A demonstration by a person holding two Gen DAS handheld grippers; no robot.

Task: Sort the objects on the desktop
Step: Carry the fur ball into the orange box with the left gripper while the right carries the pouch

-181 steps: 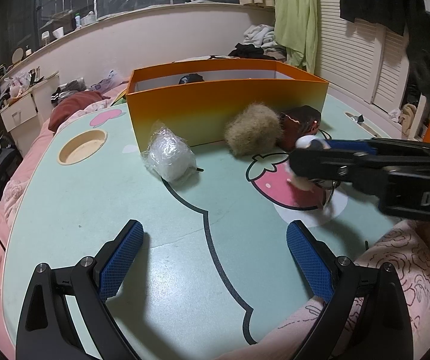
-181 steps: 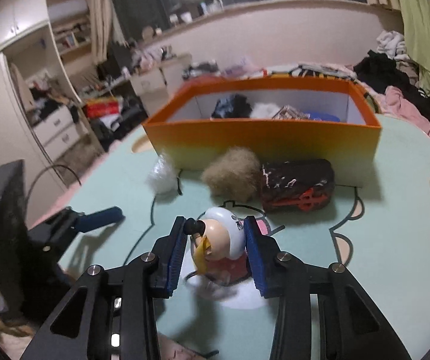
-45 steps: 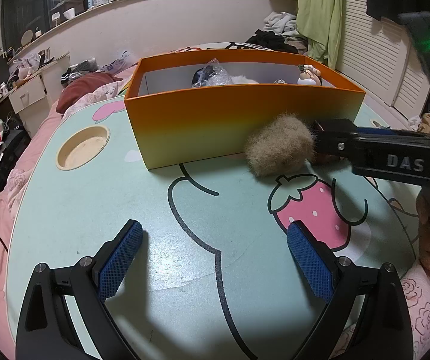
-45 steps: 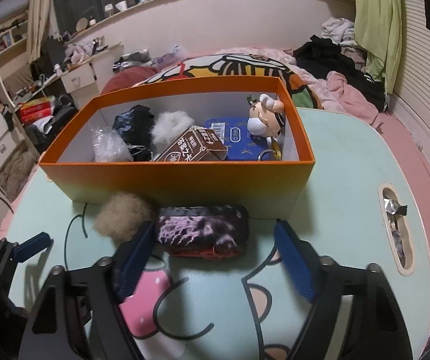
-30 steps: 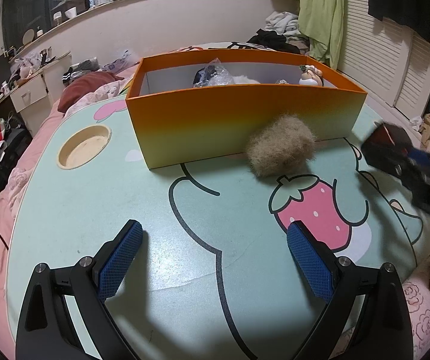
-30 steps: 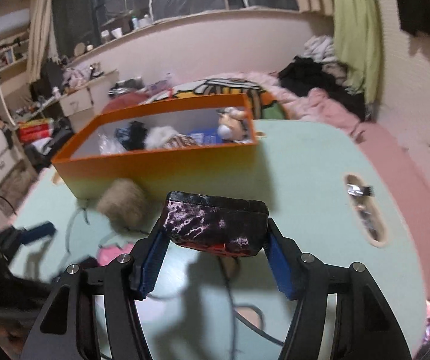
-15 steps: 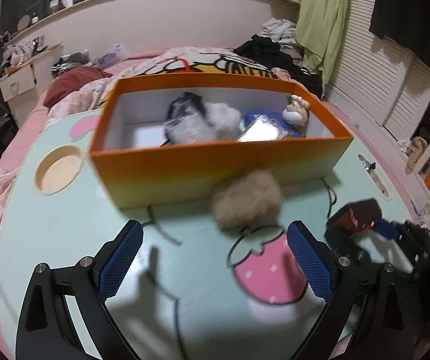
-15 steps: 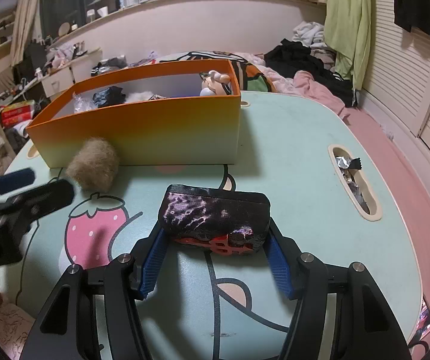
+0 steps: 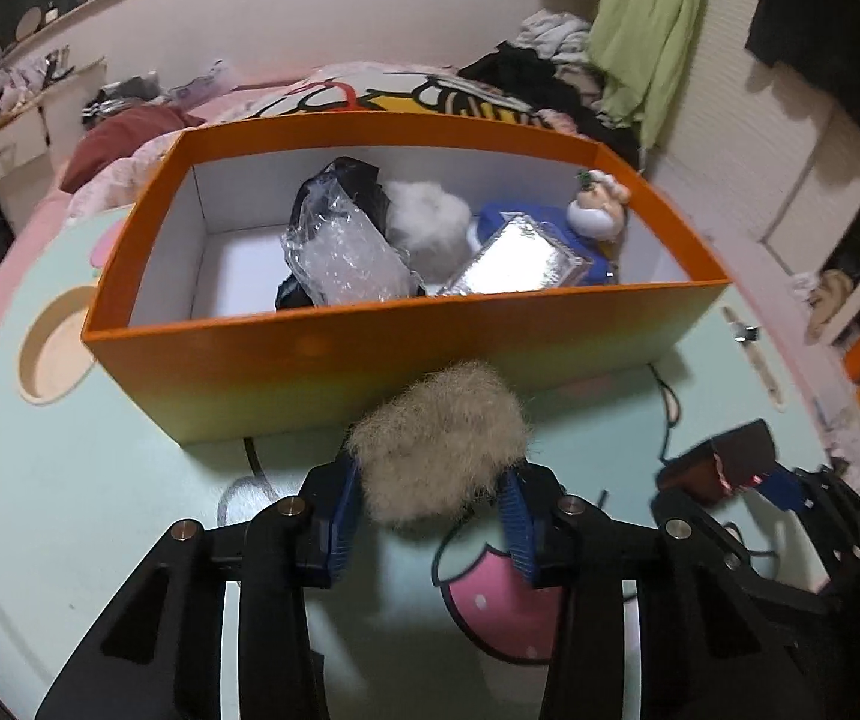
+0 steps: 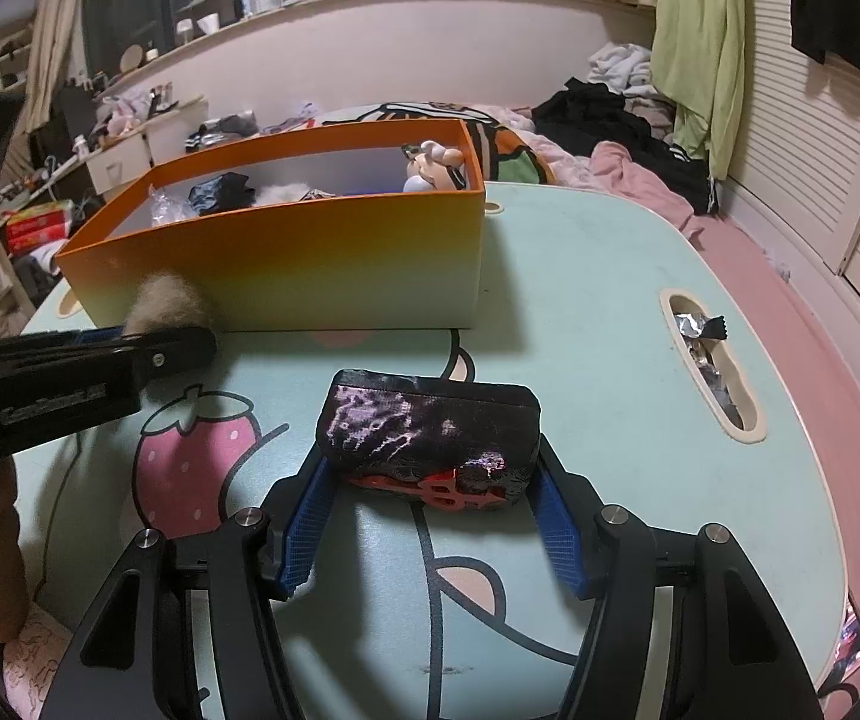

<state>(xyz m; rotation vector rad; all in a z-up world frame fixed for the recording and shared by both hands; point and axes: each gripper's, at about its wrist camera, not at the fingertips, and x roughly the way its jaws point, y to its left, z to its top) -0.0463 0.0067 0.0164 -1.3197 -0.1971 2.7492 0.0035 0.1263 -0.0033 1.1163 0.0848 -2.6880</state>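
My left gripper [image 9: 430, 516] is shut on a beige fur ball [image 9: 439, 441] just in front of the orange box [image 9: 369, 360]. The box holds a clear plastic bag [image 9: 342, 258], a white fluff ball [image 9: 426, 228], a silver carton [image 9: 520, 267] and a small doll [image 9: 601, 213]. My right gripper [image 10: 430, 519] is shut on a dark pouch with red trim [image 10: 430, 438], held above the mint table [image 10: 580, 312], right of the box [image 10: 309, 264]. The left gripper and fur ball [image 10: 159, 300] show at left in the right wrist view; the pouch [image 9: 724, 459] shows at right in the left wrist view.
A round cup hole [image 9: 54, 354] is set in the table left of the box. A slot with foil wrappers [image 10: 709, 354] lies at the right of the table. A bed with clothes [image 10: 610, 120] lies behind. A strawberry drawing [image 10: 195, 450] marks the table front.
My left gripper moved forward and closed on the beige fur ball, which was free on the table before. My right gripper still holds the pouch, nearly unmoved.
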